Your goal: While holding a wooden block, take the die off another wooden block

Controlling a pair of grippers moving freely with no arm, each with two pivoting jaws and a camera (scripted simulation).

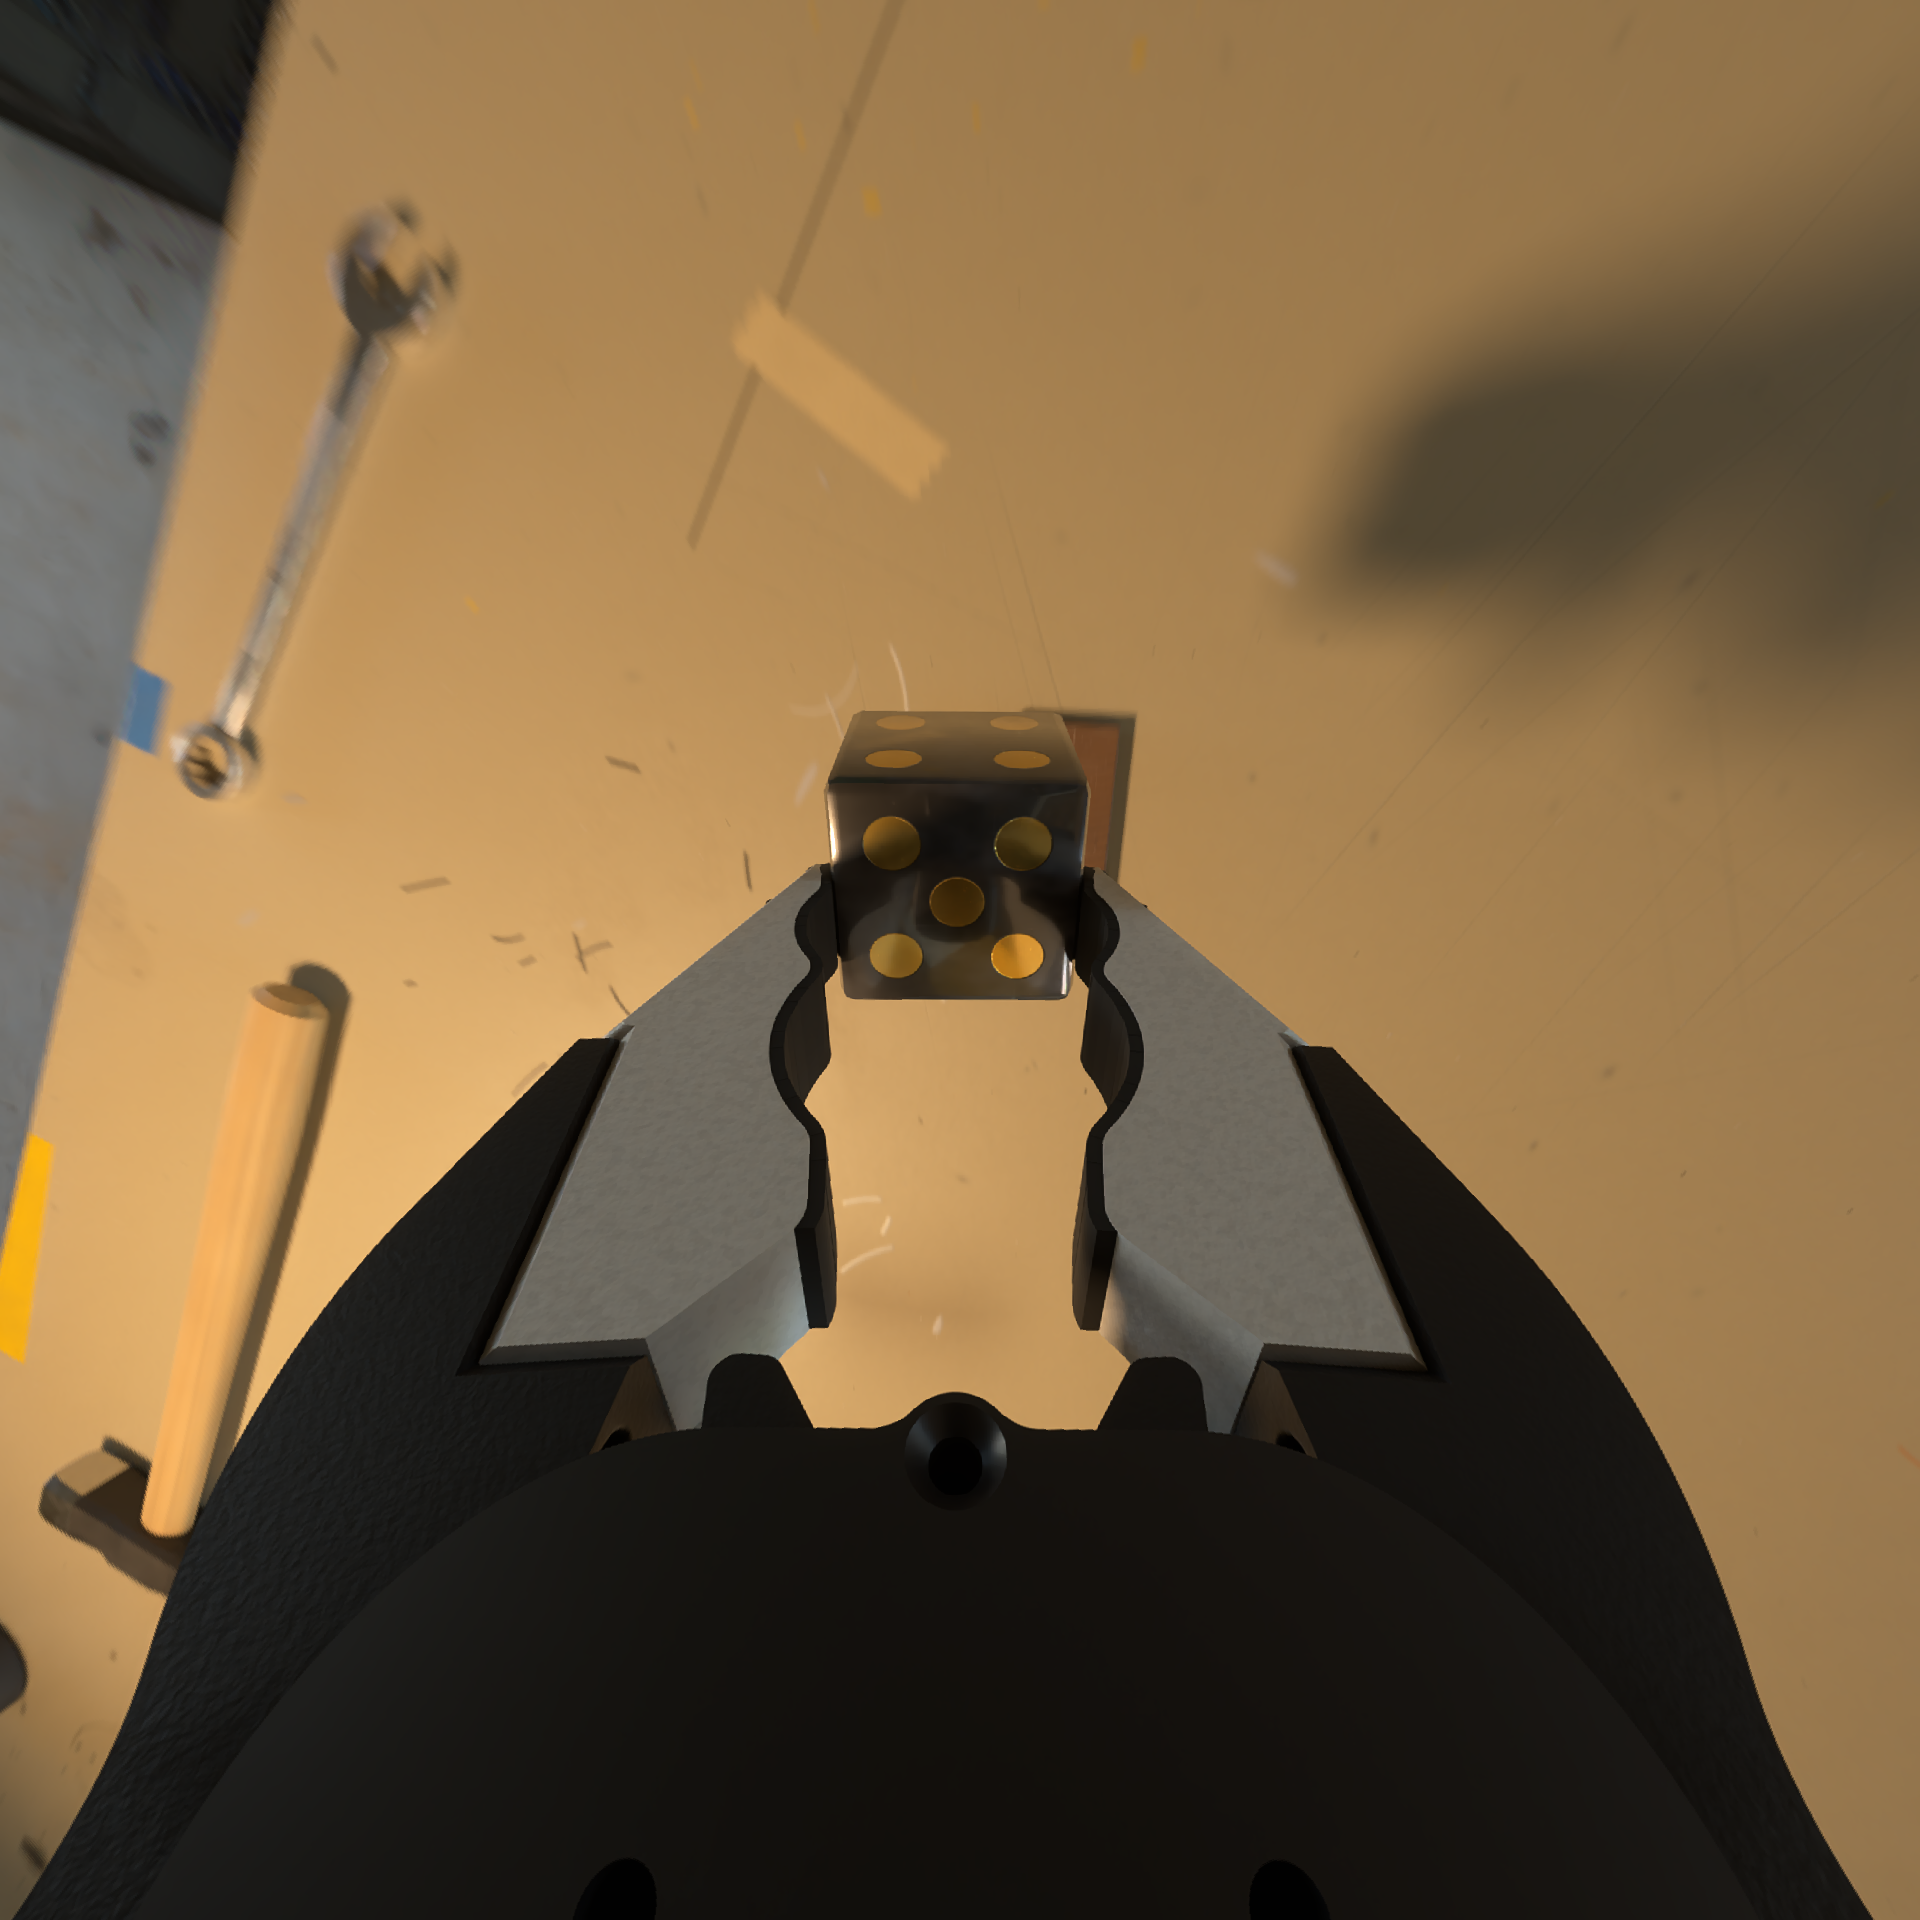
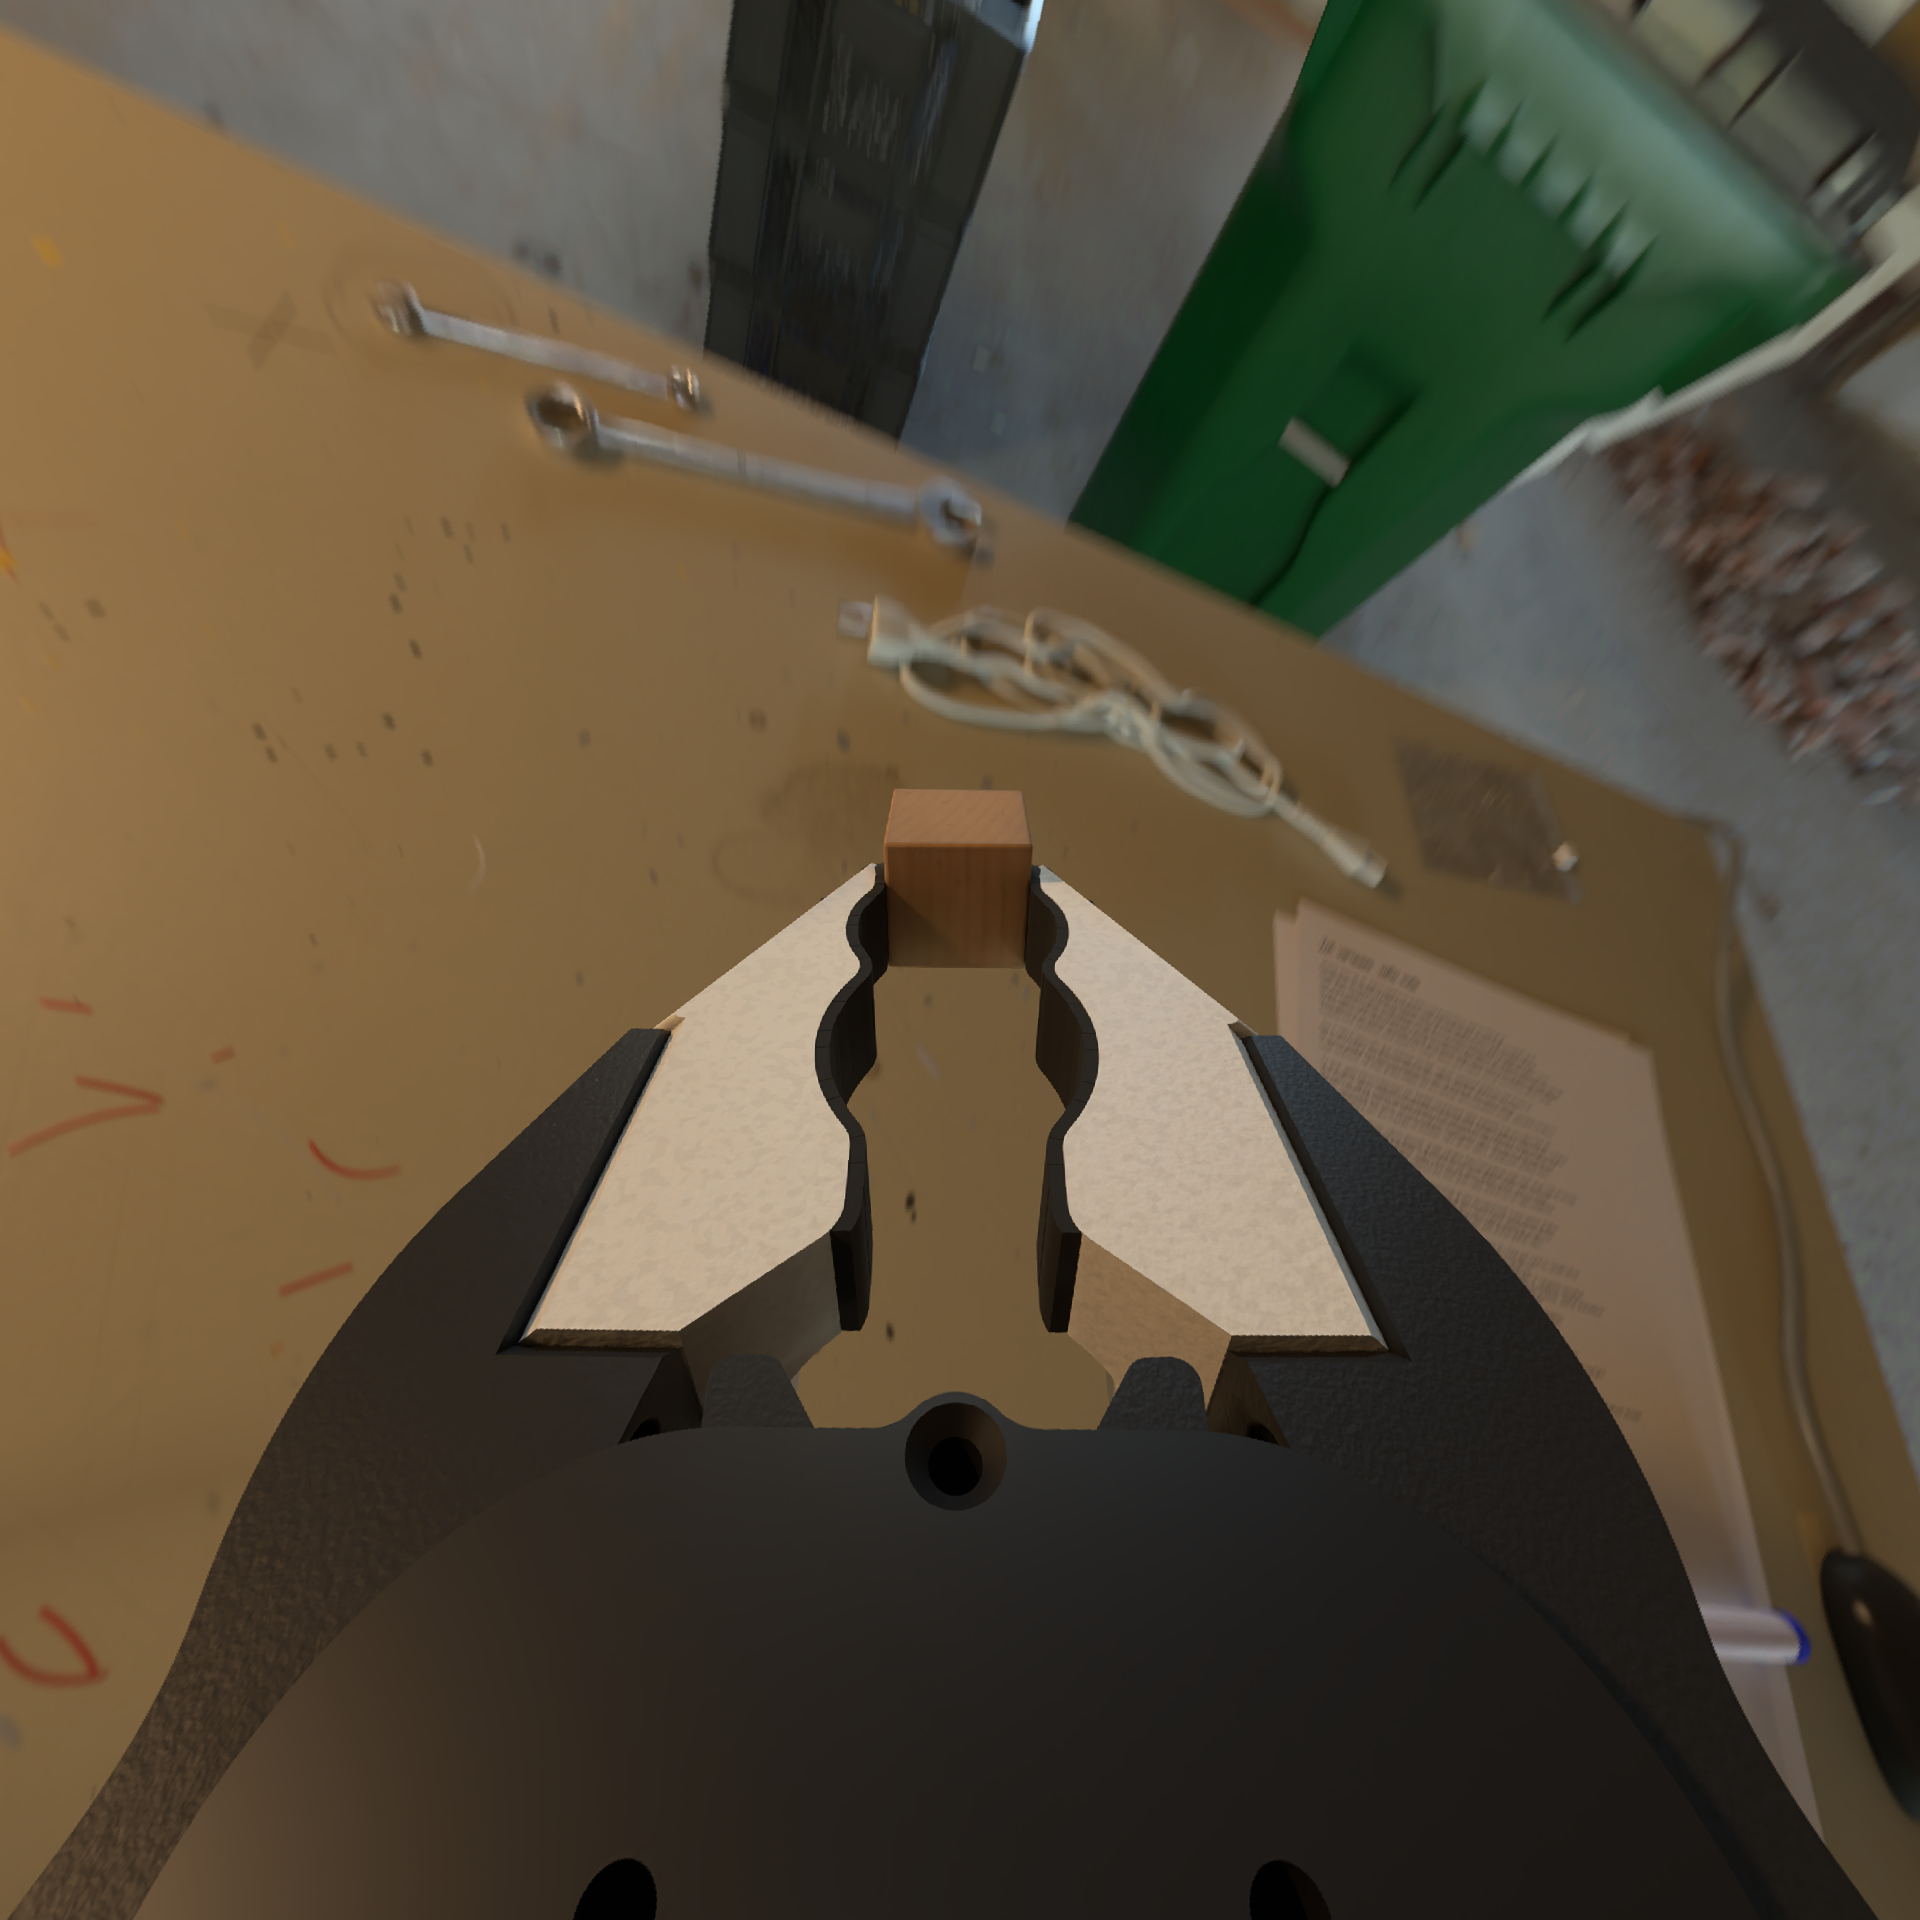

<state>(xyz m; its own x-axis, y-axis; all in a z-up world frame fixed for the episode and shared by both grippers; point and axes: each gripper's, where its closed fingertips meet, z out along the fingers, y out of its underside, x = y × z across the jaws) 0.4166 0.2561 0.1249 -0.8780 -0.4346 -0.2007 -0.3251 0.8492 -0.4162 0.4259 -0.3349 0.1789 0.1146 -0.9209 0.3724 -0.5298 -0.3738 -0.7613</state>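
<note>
Two grippers each pinch a small cube at their fingertips. The left gripper (image 1: 956,914) is closed on the die (image 1: 956,883), its dark pads pressing the die's left and right sides, with the die lifted above the table (image 1: 1351,1039). Just behind the die's right edge, partly hidden, a brown wooden block (image 1: 1103,779) shows lower down on the table. The right gripper (image 2: 956,909) clamps a second wooden block (image 2: 956,883) between its tips, held over the tabletop. The table is a scuffed tan board with scratches and red marks. On it lie a wrench (image 1: 312,499) and a hammer (image 1: 229,1278) with a pale wooden handle near the left edge. From the right wrist camera, two wrenches (image 2: 748,457), a tangled white cable (image 2: 1091,696), printed sheets of paper (image 2: 1455,1122) and a dark computer mouse (image 2: 1870,1662) are visible. Beyond the table edge stand a green bin (image 2: 1455,312) and a grey floor. The die is glossy black with yellow pips, five facing the camera and four on top. The held block is plain light brown wood.
</note>
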